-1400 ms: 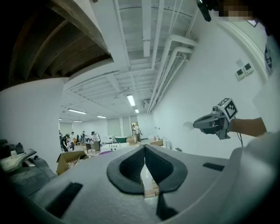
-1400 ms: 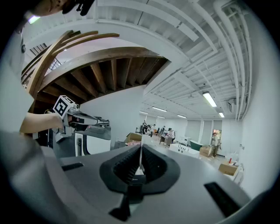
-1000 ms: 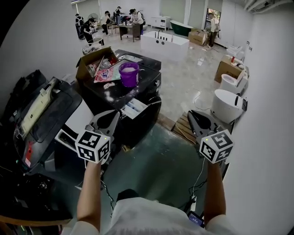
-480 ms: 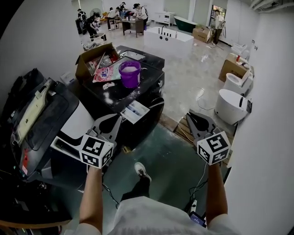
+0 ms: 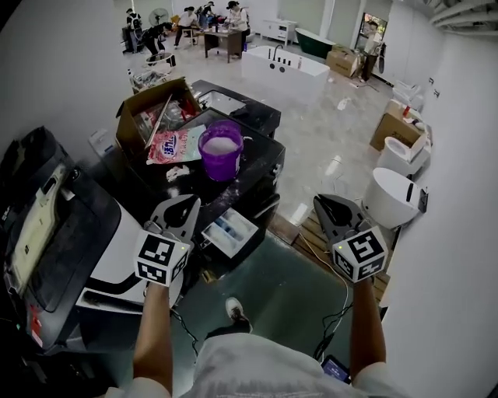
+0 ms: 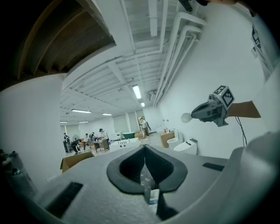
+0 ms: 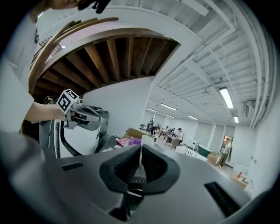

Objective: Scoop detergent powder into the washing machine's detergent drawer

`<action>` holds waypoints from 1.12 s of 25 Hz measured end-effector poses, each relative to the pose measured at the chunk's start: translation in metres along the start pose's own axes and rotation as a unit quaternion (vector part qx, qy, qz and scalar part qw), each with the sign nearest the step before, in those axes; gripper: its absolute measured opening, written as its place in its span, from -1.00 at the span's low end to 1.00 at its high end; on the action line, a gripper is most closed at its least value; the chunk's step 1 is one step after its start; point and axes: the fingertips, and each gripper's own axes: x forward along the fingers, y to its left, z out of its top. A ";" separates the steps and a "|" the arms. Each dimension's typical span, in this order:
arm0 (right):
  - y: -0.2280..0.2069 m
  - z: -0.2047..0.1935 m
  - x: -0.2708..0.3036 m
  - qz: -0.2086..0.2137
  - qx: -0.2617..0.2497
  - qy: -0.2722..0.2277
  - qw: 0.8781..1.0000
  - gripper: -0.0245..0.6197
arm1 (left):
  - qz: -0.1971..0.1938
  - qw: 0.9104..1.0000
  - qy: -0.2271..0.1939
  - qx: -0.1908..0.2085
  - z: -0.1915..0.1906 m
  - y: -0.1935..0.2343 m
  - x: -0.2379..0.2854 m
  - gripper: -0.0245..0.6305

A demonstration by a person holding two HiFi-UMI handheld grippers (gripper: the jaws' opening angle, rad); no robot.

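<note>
A purple bucket [image 5: 221,150] holding white powder stands on top of the black washing machine [image 5: 261,155]. A pink detergent bag [image 5: 171,145] lies beside it. The machine's white detergent drawer [image 5: 231,232] is pulled out at the front. My left gripper [image 5: 185,204] hangs shut and empty just left of the drawer. My right gripper [image 5: 322,201] is also shut and empty, over the floor to the machine's right. In the left gripper view the jaws [image 6: 145,164] meet in a line. In the right gripper view the jaws [image 7: 140,162] meet too, with the bucket [image 7: 134,141] far ahead.
An open cardboard box [image 5: 148,113] sits behind the bag. A second washing machine with a dark lid [image 5: 54,225] stands at the left. White toilets [image 5: 389,194] and boxes line the right wall. Cables [image 5: 331,311] trail on the floor. People work at a far table [image 5: 218,19].
The view has moved closer to the black machine, so bucket and drawer look larger and nearer. Both grippers stayed shut and side by side; the left one now sits next to the drawer.
</note>
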 end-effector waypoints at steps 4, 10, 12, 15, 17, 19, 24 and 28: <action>-0.020 0.009 0.062 0.011 -0.006 0.002 1.000 -0.89 | 0.007 1.000 0.005 0.000 -0.005 0.043 0.038 -0.90; -0.031 0.010 0.136 0.034 -0.016 0.016 0.999 -0.89 | 0.020 0.999 0.021 -0.020 -0.029 0.094 0.074 -0.90; -0.034 0.010 0.156 0.042 -0.018 0.018 0.999 -0.88 | 0.026 0.999 0.027 -0.028 -0.036 0.105 0.083 -0.90; -0.034 0.010 0.182 0.057 -0.020 0.021 0.998 -0.88 | 0.032 0.998 0.037 -0.036 -0.046 0.118 0.092 -0.90; -0.035 0.010 0.199 0.067 -0.021 0.021 0.997 -0.88 | 0.036 0.998 0.042 -0.038 -0.050 0.125 0.097 -0.90; -0.036 0.011 0.216 0.081 -0.023 0.020 0.996 -0.88 | 0.042 0.997 0.045 -0.039 -0.053 0.131 0.101 -0.90; -0.029 0.010 0.268 0.146 -0.046 0.019 0.988 -0.88 | 0.076 0.994 0.062 -0.042 -0.062 0.155 0.107 -0.90; -0.028 0.007 0.310 0.206 -0.070 0.033 0.975 -0.88 | 0.114 0.990 0.071 -0.051 -0.062 0.172 0.109 -0.90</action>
